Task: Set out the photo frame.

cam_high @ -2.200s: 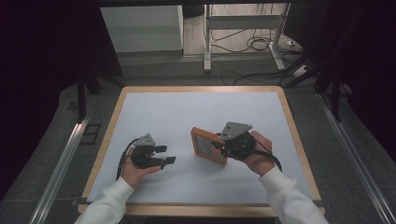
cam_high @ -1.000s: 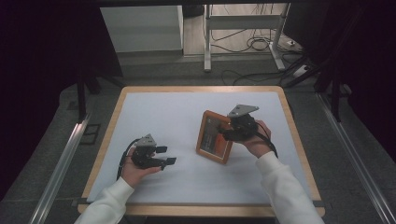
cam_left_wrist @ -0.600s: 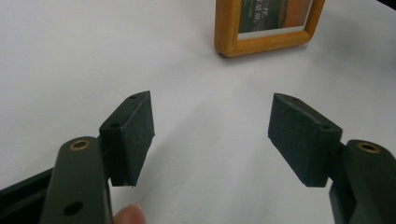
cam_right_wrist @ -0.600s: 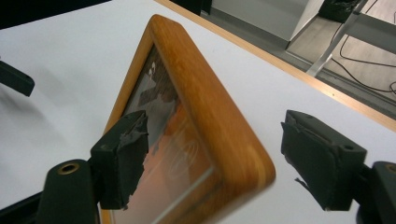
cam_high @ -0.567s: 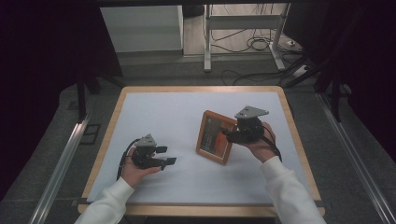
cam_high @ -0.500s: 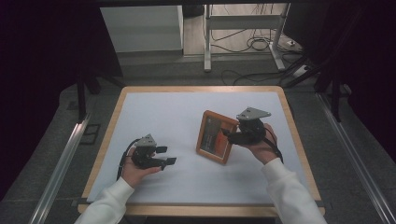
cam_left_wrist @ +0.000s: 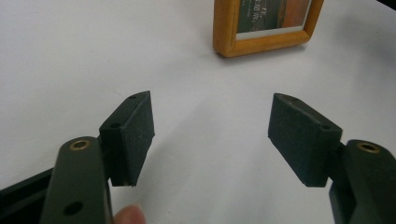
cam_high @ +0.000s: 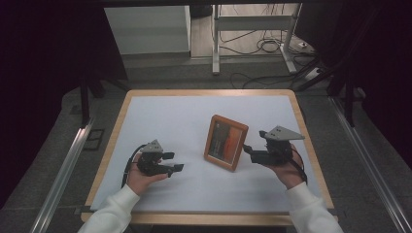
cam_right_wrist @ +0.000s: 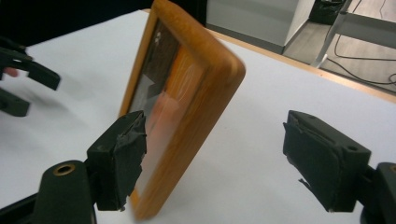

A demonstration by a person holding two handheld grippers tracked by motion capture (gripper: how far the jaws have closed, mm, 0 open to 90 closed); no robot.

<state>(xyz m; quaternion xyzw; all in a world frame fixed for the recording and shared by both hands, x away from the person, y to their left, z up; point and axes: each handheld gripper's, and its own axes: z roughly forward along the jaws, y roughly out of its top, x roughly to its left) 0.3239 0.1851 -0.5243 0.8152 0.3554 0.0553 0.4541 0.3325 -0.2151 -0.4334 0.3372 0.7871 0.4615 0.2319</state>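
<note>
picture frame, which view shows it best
The high view: the whole picture frame shows standing on the table, just left of the open right gripper. The left gripper view catches its bottom edge; the right gripper view shows it close, blurred and edge-on.

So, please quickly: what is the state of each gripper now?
Left gripper: open, holding nothing, above the table.
Right gripper: open, jaws around the edge of the standing picture frame, not clamped on it.
</note>
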